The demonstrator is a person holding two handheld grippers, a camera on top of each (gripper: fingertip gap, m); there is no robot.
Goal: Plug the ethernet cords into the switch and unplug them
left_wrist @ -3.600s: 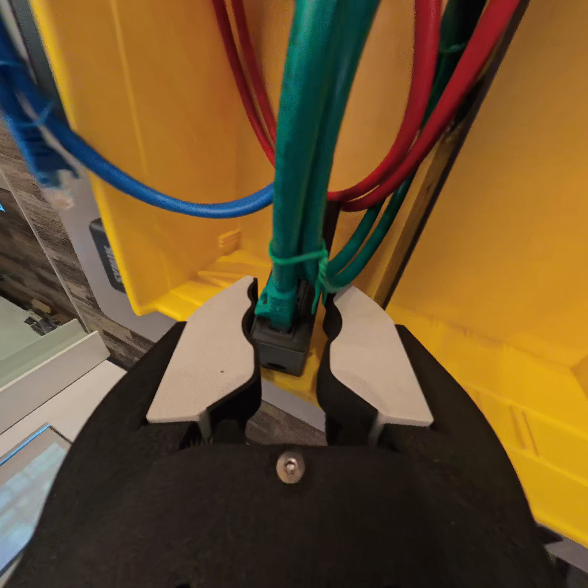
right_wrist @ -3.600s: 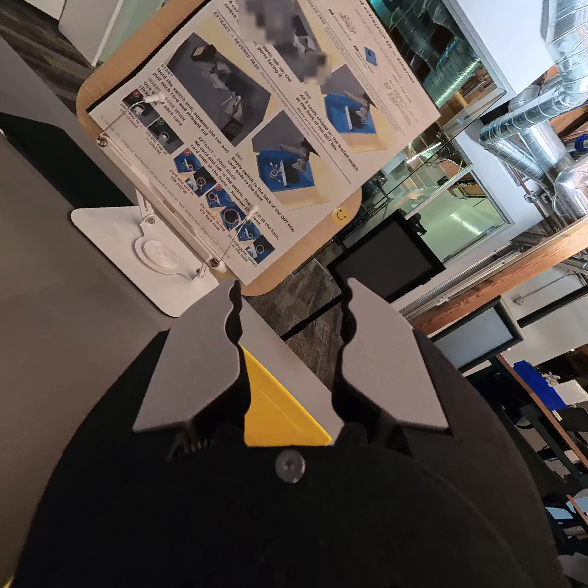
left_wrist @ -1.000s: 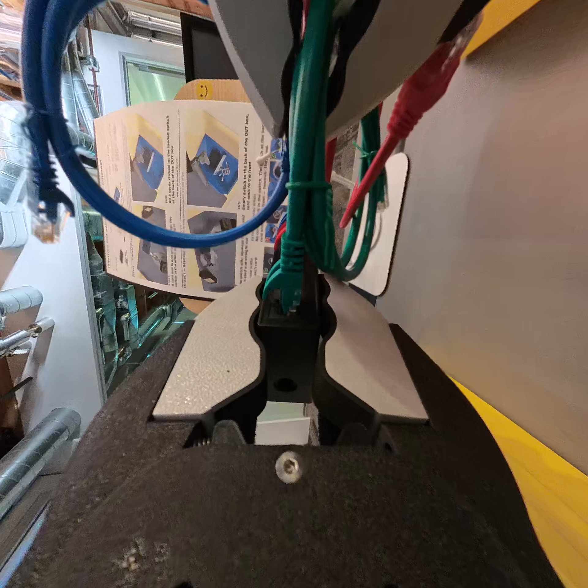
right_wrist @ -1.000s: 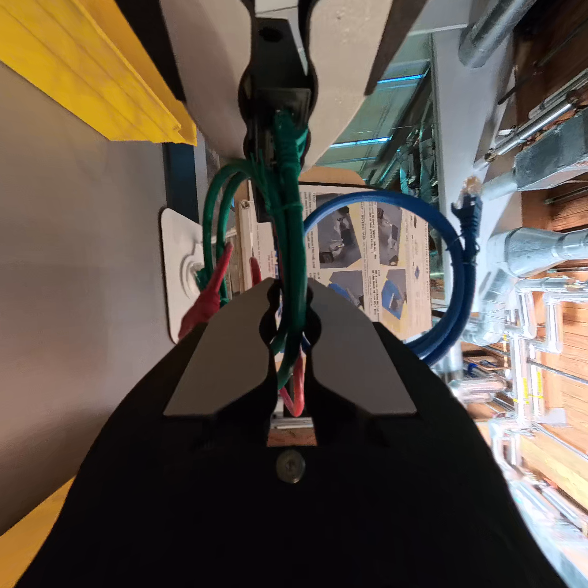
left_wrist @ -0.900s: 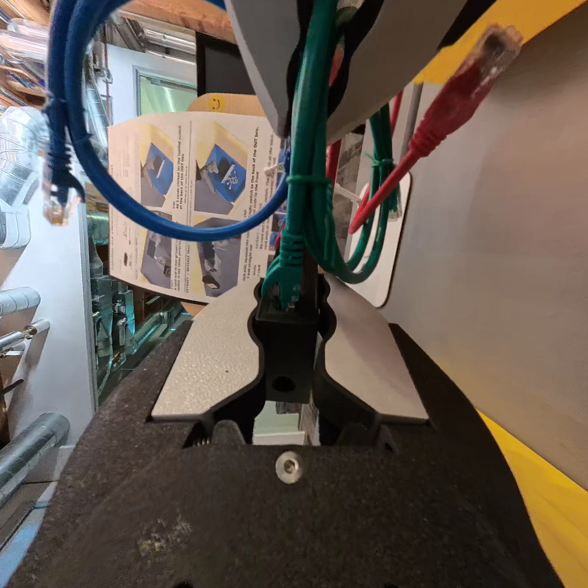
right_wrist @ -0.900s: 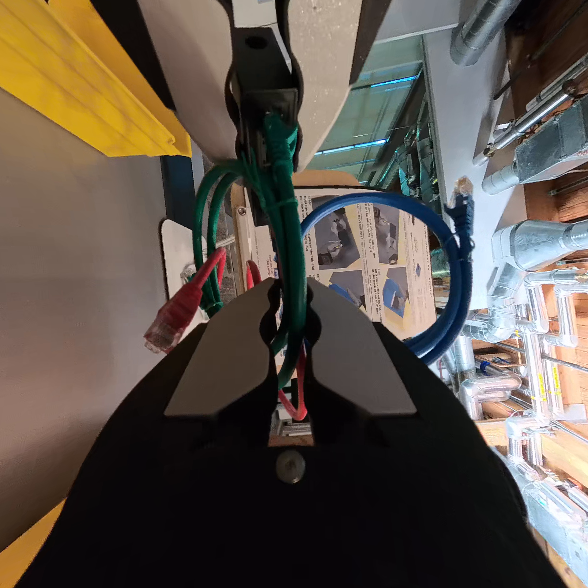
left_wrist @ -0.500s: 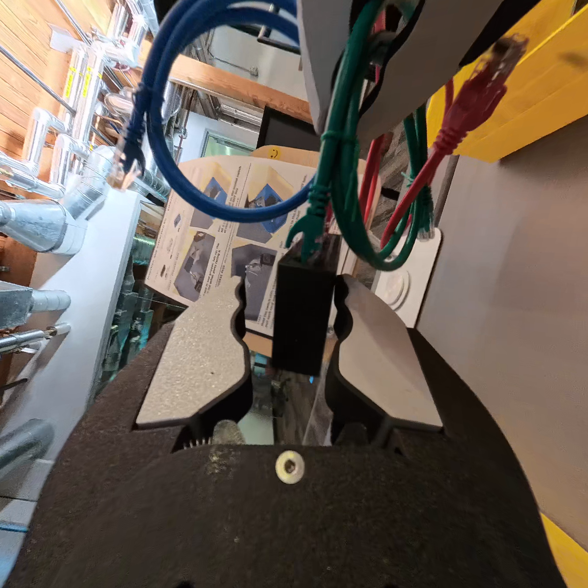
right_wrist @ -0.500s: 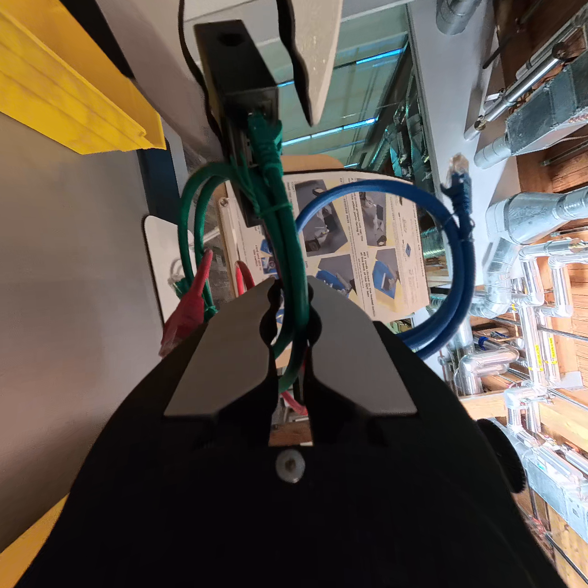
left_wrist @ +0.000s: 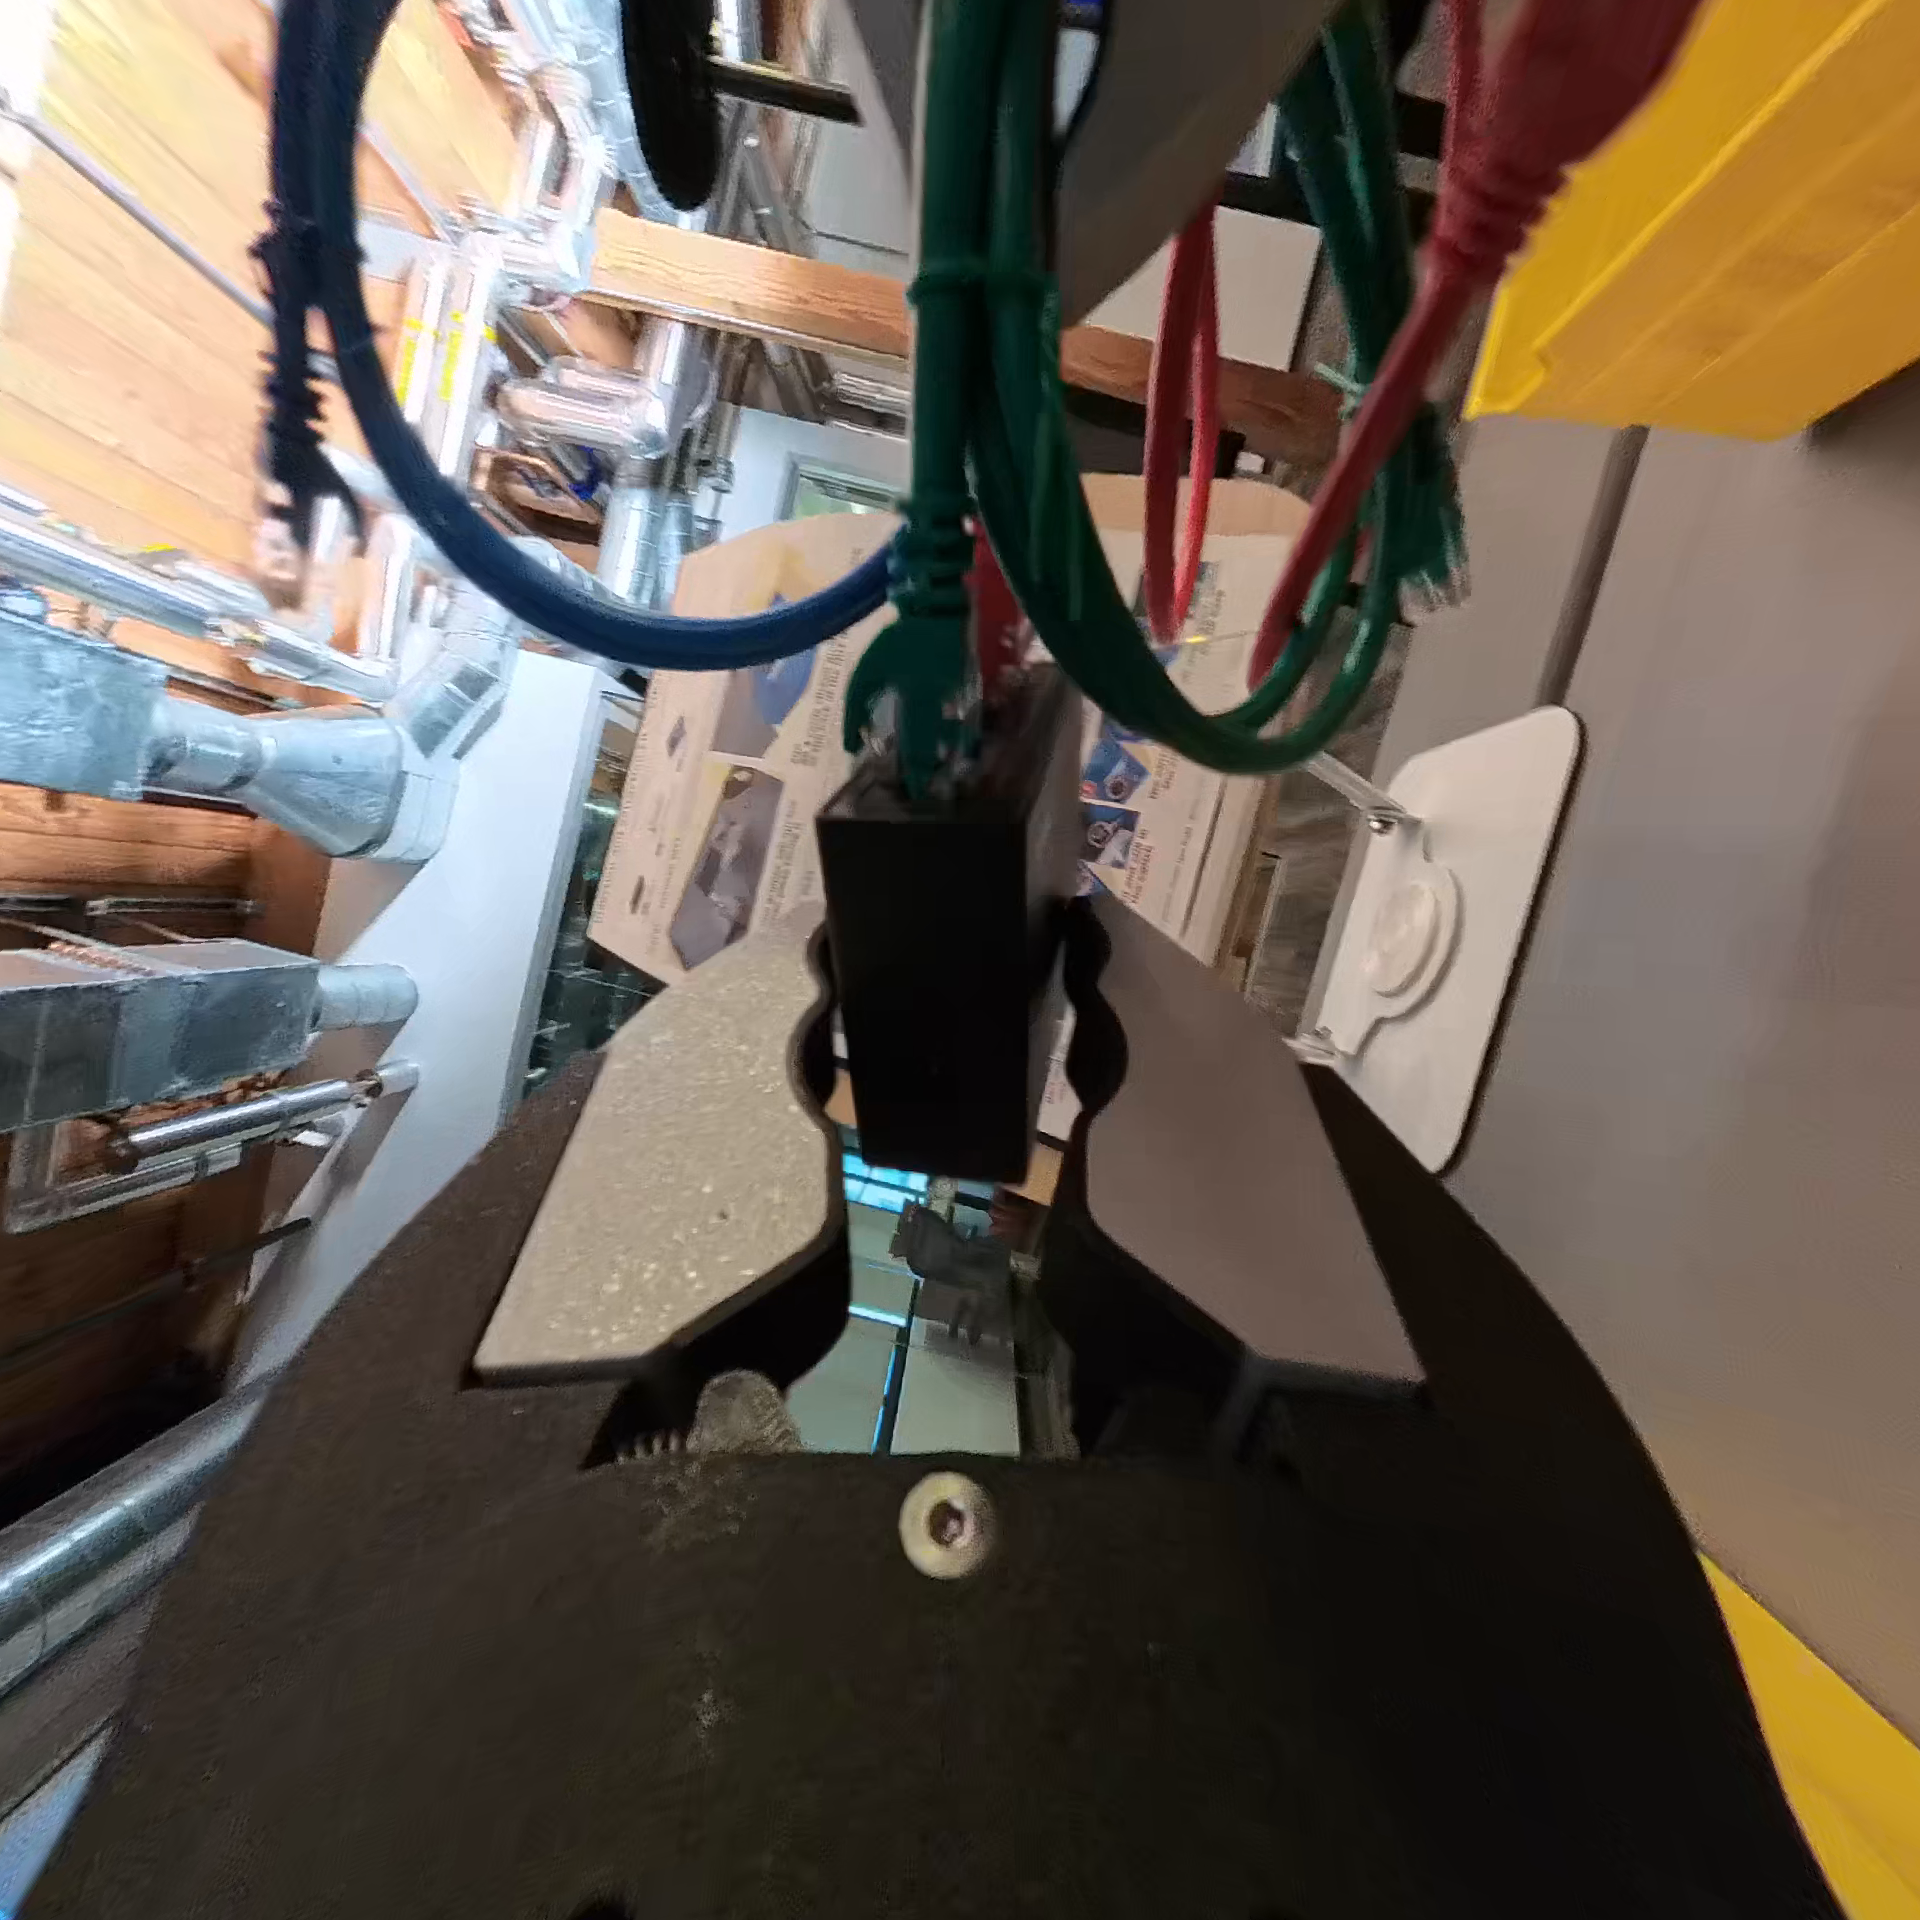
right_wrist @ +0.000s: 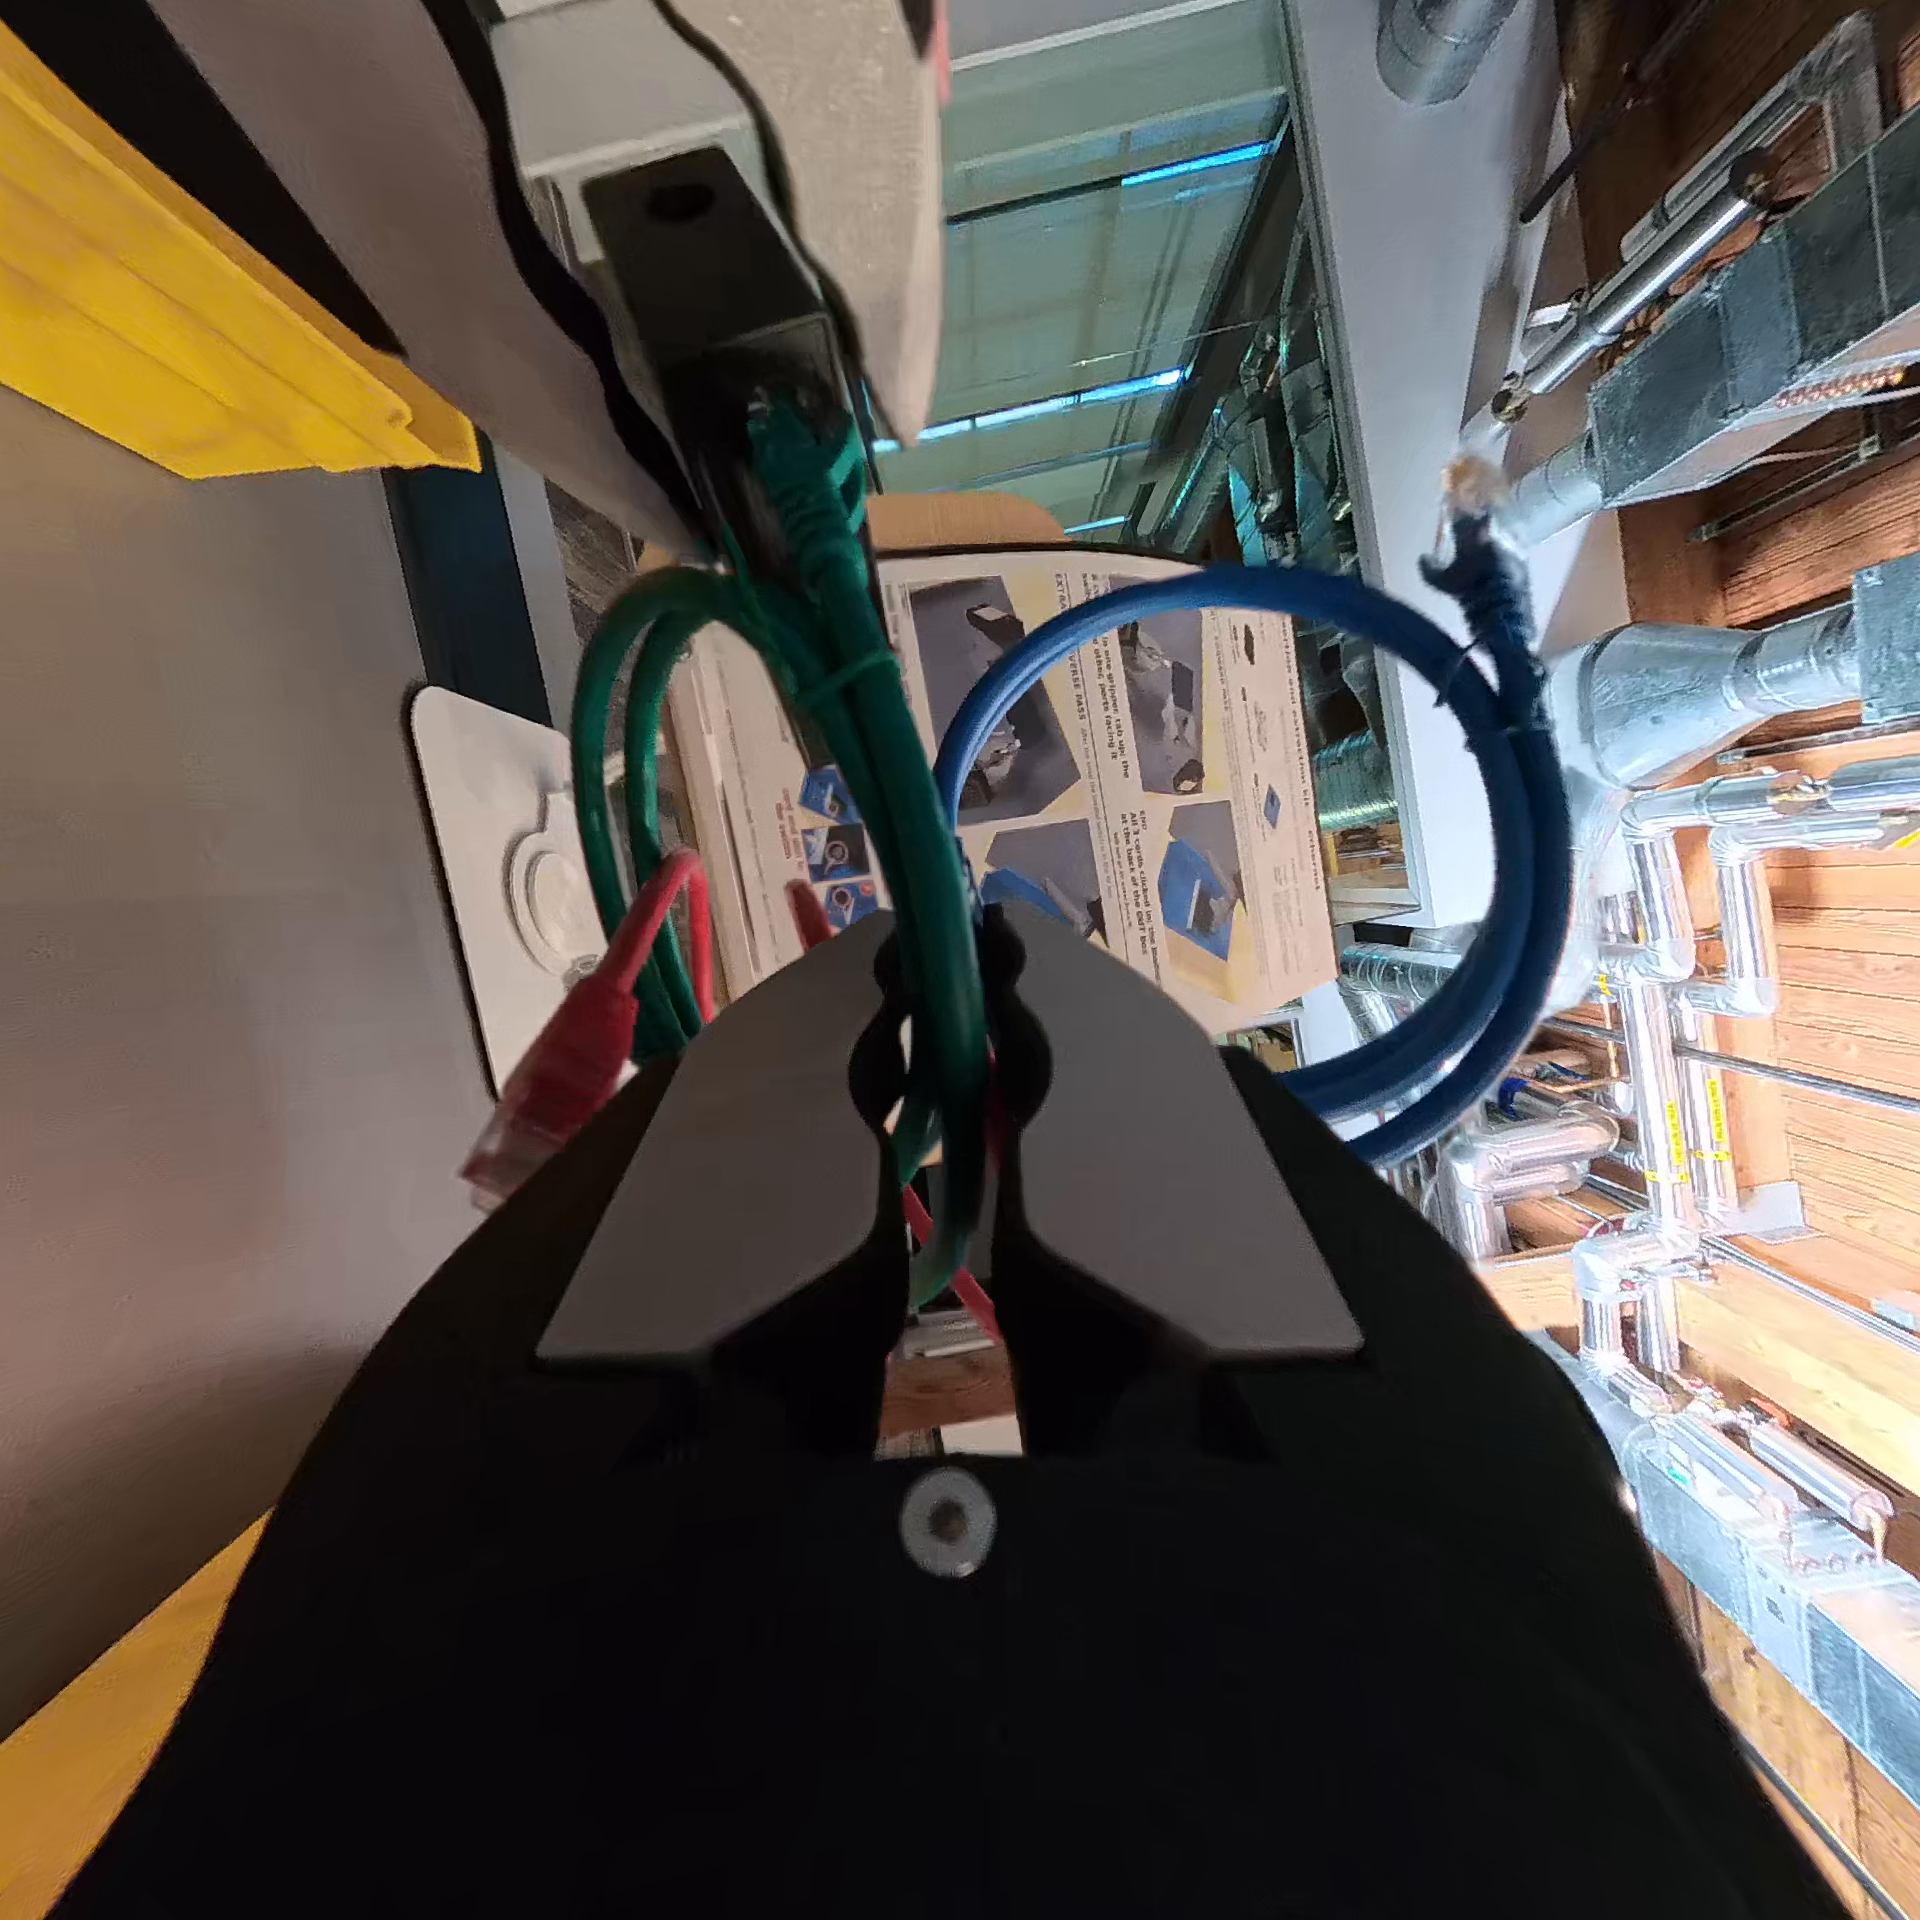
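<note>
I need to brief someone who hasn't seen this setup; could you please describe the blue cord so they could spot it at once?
Start at the black switch between the left tool's open jaws, then follow the cords running from it into the shut right tool. The blue cord is the wide loop swinging out towards the pipes; unlike the green cord, its clear plug hangs free.

a grey table carries a white stand base and yellow bin.
</note>
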